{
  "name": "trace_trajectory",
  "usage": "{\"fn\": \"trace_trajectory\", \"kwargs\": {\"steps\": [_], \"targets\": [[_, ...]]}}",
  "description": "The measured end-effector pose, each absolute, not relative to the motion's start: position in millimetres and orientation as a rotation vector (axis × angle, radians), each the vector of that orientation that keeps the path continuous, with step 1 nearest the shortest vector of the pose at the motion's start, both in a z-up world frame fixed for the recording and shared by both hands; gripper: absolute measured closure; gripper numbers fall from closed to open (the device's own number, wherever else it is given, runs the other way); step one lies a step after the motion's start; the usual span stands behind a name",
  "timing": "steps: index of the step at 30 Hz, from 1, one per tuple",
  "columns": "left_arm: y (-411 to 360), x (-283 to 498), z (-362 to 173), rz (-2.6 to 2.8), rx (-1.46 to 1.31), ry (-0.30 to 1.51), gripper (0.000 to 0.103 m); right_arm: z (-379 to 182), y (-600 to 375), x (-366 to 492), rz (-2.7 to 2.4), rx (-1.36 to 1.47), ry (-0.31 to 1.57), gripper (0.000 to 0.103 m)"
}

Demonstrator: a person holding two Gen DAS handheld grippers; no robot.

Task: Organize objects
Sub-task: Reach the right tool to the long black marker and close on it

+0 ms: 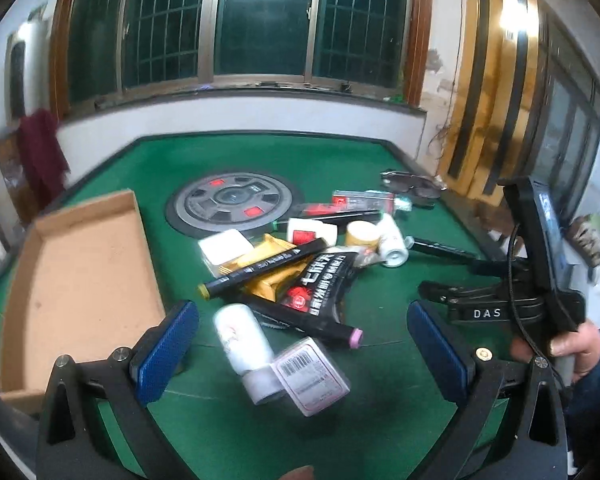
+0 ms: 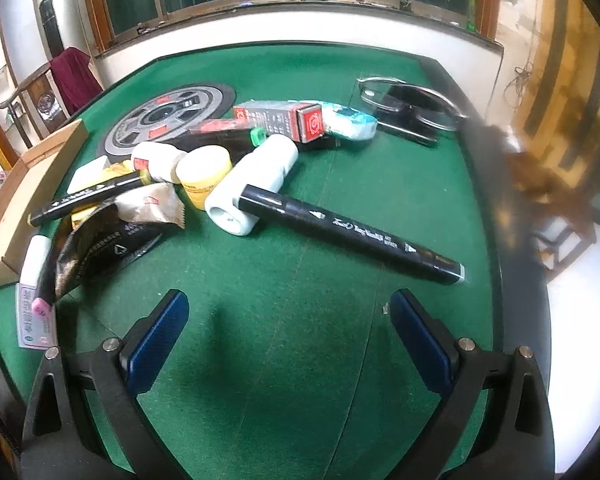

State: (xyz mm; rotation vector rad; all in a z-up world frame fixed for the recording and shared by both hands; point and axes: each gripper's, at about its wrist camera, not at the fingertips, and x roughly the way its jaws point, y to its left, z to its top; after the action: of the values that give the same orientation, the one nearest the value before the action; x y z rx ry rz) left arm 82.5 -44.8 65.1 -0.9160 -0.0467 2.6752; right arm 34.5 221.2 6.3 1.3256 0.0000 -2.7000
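Observation:
A heap of small items lies on the green table (image 1: 380, 420): black markers (image 1: 260, 270), a white bottle (image 1: 242, 340), a clear barcode case (image 1: 310, 376), a black snack pouch (image 1: 324, 284), a yellow jar (image 1: 362, 234) and white tubes. An empty cardboard tray (image 1: 84, 280) sits at the left. My left gripper (image 1: 300, 344) is open, low over the white bottle and the case. My right gripper (image 2: 288, 332) is open and empty over bare felt, short of a long black marker (image 2: 352, 230) and a white bottle (image 2: 256, 178).
A round grey panel (image 1: 234, 204) is set in the table's middle. Sunglasses (image 2: 408, 106) lie at the far right. A red box (image 2: 280, 120) and a teal-white packet (image 2: 348, 120) lie behind the heap. The table's dark edge (image 2: 500, 240) runs along the right.

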Motion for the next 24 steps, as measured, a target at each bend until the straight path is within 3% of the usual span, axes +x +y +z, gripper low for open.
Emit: {"fn": "trace_trajectory", "kwargs": {"steps": [8, 16, 20, 24], "targets": [[-53, 66, 50, 2.656, -0.976, -0.092, 0.001, 31, 226, 46, -2.63, 1.181, -0.035, 0.002], [-39, 80, 45, 2.575, -0.962, 0.037, 0.002, 38, 226, 46, -2.613, 1.176, -0.028, 0.002], [-28, 87, 43, 2.517, -0.965, 0.117, 0.011, 44, 249, 44, -2.596, 1.176, -0.096, 0.016], [-28, 86, 42, 2.499, -1.011, 0.113, 0.011, 56, 274, 44, -2.664, 1.133, -0.028, 0.016]]}}
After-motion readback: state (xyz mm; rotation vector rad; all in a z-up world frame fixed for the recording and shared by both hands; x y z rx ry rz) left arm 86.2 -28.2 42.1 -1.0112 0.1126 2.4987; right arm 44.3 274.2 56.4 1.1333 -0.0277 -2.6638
